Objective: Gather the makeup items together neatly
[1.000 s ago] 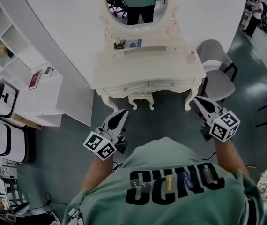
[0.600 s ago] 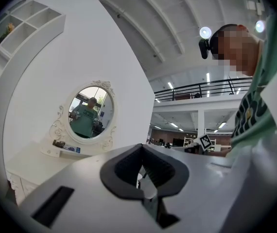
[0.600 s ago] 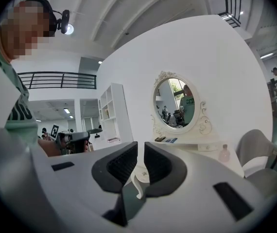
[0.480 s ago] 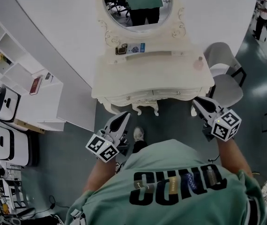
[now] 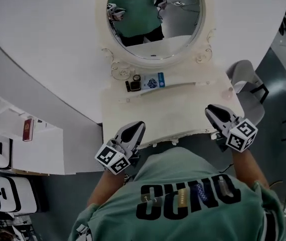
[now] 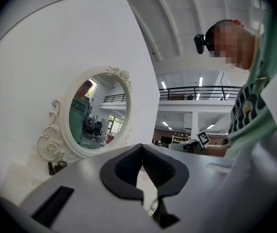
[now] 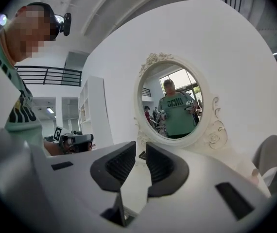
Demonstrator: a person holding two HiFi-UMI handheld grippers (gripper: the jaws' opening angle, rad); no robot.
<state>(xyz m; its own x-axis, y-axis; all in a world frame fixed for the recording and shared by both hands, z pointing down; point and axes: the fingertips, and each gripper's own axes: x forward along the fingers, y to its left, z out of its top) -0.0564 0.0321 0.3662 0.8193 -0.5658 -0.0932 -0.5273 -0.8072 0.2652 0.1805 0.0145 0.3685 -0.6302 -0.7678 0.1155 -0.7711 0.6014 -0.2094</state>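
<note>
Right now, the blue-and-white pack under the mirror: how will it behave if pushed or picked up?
The blue-and-white pack lies flat on the ledge, so it probably slides rather than rolls. It looks thin, so it is likely light and perhaps bendy. Its low edge may be awkward to pinch. Its material is unclear.

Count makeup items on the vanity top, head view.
3: dark compact and blue packet side by side under the mirror, pink item at the right edge. The compact may be two pieces.
</note>
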